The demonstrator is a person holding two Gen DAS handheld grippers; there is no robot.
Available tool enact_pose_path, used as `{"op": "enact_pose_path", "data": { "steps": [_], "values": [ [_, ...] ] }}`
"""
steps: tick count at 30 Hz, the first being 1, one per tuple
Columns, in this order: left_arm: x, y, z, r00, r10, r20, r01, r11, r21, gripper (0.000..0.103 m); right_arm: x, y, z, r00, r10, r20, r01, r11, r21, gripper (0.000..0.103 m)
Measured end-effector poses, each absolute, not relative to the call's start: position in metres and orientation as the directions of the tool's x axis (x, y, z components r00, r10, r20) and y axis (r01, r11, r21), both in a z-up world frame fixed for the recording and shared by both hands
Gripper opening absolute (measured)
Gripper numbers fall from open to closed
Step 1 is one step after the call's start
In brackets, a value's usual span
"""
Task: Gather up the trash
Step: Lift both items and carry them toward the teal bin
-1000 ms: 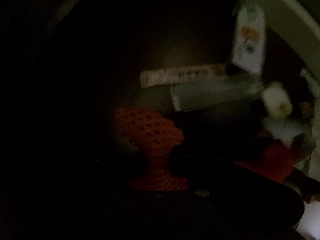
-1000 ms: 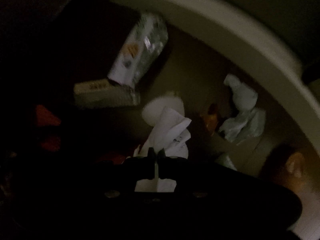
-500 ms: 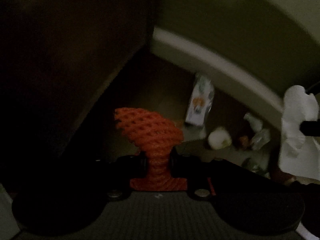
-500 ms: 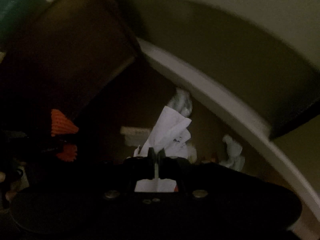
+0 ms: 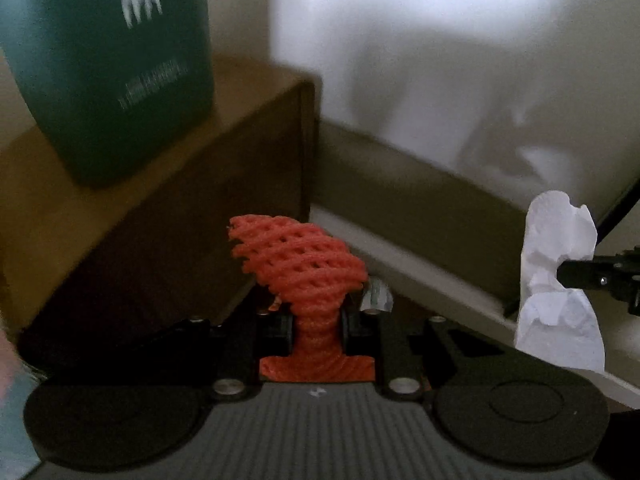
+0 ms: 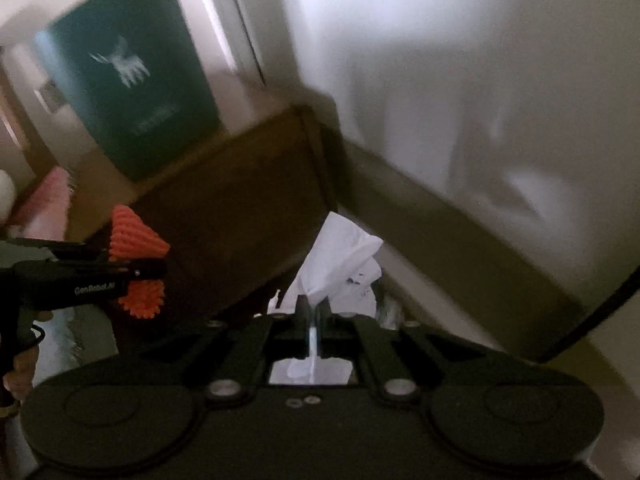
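Observation:
My left gripper point(image 5: 316, 320) is shut on an orange foam fruit net point(image 5: 300, 264), which fans out above the fingers. It also shows in the right wrist view point(image 6: 136, 240), held by the left gripper point(image 6: 148, 270) at the left. My right gripper point(image 6: 312, 304) is shut on a crumpled white paper point(image 6: 340, 264). In the left wrist view that paper point(image 5: 560, 280) hangs at the right, pinched by the right gripper point(image 5: 564, 270). Both grippers are raised beside each other. A bit of trash point(image 5: 376, 294) peeks out below, just behind the fingers.
A brown wooden cabinet point(image 5: 160, 208) stands at the left with a dark green box point(image 5: 112, 60) bearing a white deer print on top. A white wall point(image 5: 460, 60) and its pale baseboard point(image 5: 420, 248) run behind. A dark curved rim point(image 6: 592, 320) crosses the lower right.
Both grippers have lifted out of the dark low spot with the littered floor into brighter light. The net and paper stay held. The trash on the floor has dropped out of view.

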State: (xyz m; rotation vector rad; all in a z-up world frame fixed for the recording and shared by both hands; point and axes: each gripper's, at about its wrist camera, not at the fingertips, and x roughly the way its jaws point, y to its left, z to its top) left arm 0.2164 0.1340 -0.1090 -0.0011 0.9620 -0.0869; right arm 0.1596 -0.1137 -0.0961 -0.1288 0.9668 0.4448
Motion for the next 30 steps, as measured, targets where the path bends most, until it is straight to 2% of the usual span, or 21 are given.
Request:
{"op": "enact_pose_path", "data": {
  "steps": [16,23,30],
  "values": [
    [0.204,0.172,0.053,0.787,-0.038,-0.615,0.052,0.999,0.005,0.02,0.162,-0.011,0.062,0.658,0.473,-0.587,-0.611,0.79,-0.048,0.002],
    [0.215,0.206,0.113,0.856,0.01,-0.516,0.002,1.0,0.024,0.02,0.172,0.05,0.11,0.69,0.539,-0.483,-0.665,0.736,-0.128,0.002],
    [0.242,0.239,0.144,0.884,0.068,-0.463,-0.049,0.997,0.053,0.02,0.192,0.106,0.137,0.705,0.573,-0.418,-0.683,0.707,-0.183,0.002]
  ]
}}
